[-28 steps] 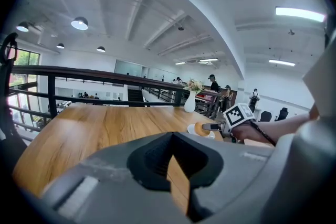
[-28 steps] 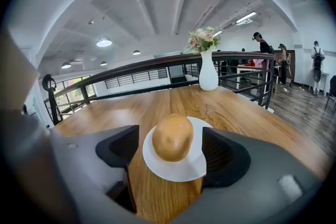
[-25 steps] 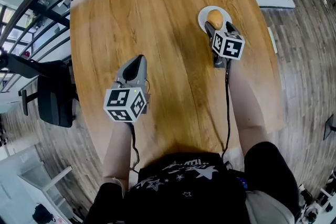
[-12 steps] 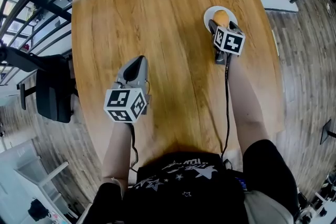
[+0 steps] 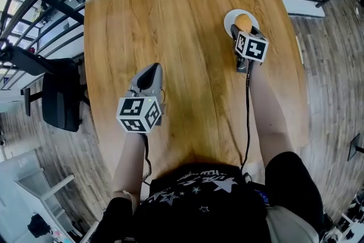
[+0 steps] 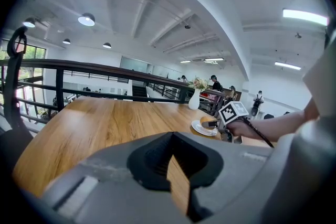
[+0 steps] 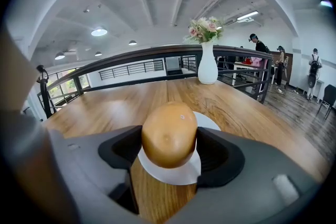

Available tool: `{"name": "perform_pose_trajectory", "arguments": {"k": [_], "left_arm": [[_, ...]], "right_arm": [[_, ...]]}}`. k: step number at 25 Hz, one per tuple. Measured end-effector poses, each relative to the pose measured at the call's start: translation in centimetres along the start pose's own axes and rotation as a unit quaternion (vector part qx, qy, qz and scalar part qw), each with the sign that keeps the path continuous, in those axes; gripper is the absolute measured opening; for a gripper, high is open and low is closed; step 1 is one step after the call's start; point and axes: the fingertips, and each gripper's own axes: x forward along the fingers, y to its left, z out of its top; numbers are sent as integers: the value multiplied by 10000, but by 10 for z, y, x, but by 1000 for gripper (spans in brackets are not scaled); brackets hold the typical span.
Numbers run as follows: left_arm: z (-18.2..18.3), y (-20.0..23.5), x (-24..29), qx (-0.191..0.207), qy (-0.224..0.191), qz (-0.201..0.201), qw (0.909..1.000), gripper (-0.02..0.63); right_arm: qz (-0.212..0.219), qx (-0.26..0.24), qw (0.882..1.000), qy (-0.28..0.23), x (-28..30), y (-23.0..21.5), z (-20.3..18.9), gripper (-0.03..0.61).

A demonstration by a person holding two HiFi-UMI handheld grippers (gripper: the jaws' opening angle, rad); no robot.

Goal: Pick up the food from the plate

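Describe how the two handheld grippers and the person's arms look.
Both the left gripper and the right gripper have grey moulded bodies tapering to two jaws lined with dark ribbed pads. Each carries a white cube printed with black square markers, and a thin black cable trails back from each. The forearms are bare; the black shirt has white stars.

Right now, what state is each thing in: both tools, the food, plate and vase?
Left tool: shut, nothing in it.
Right tool: jaws have just been closing, pads against the food.
Food: whole, resting on the plate.
Plate: flat on the table, under the food.
Vase: upright, holding flowers.
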Motion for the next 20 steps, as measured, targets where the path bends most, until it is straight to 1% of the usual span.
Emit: {"name": "perform_pose_trajectory", "arguments": {"k": [6, 9, 13, 20], "left_arm": [[2, -4, -25, -53, -109, 50, 9999, 2], [3, -3, -42, -41, -183, 88, 9998, 2], [6, -1, -70, -38, -291, 142, 9995, 2], [11, -4, -117, -73, -467, 88, 9988, 2]], "right_arm": [[146, -57, 9996, -235, -31, 10, 15, 327], [178, -77, 9992, -350, -50, 16, 22, 327], [331, -120, 9982, -492, -81, 30, 31, 327], [520, -201, 9964, -645, -143, 59, 30, 327]]}}
